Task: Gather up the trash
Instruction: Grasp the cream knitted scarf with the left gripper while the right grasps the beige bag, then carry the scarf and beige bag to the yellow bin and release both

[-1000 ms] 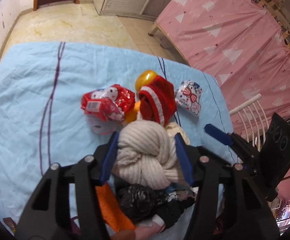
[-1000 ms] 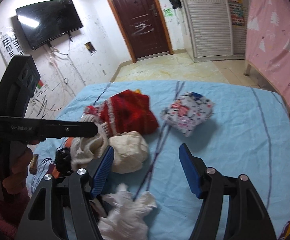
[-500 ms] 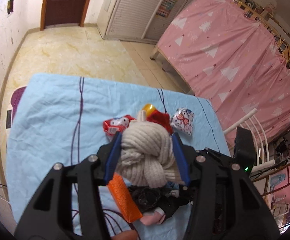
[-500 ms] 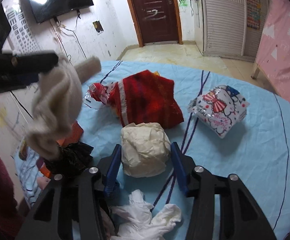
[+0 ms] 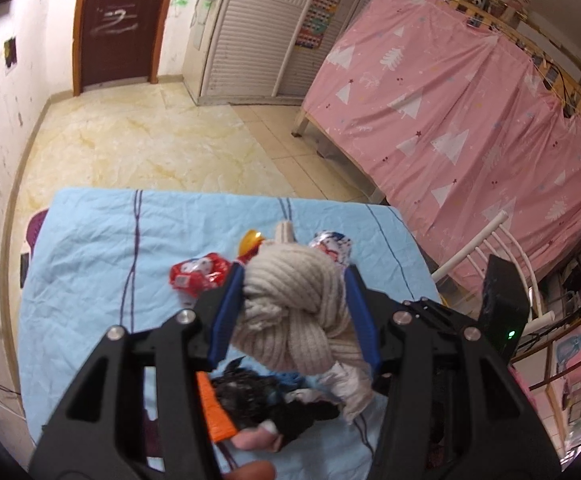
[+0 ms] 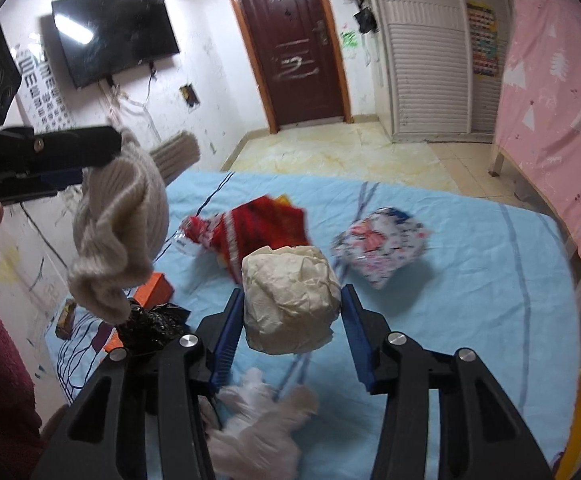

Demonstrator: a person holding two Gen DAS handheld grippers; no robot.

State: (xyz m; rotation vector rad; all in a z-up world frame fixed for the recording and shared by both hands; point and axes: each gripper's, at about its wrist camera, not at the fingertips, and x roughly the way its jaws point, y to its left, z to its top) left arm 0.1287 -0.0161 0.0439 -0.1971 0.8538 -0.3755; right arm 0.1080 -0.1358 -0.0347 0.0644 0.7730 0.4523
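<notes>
crumpled paper wad (image 6: 290,300) sits squarely between right gripper (image 6: 292,330) pads, jaws closed against both its sides, wad lifted just above blue sheet (image 6: 470,280); left gripper (image 5: 294,308) higher up on left, clamped on knotted beige knit (image 5: 294,304), clear of it
</notes>
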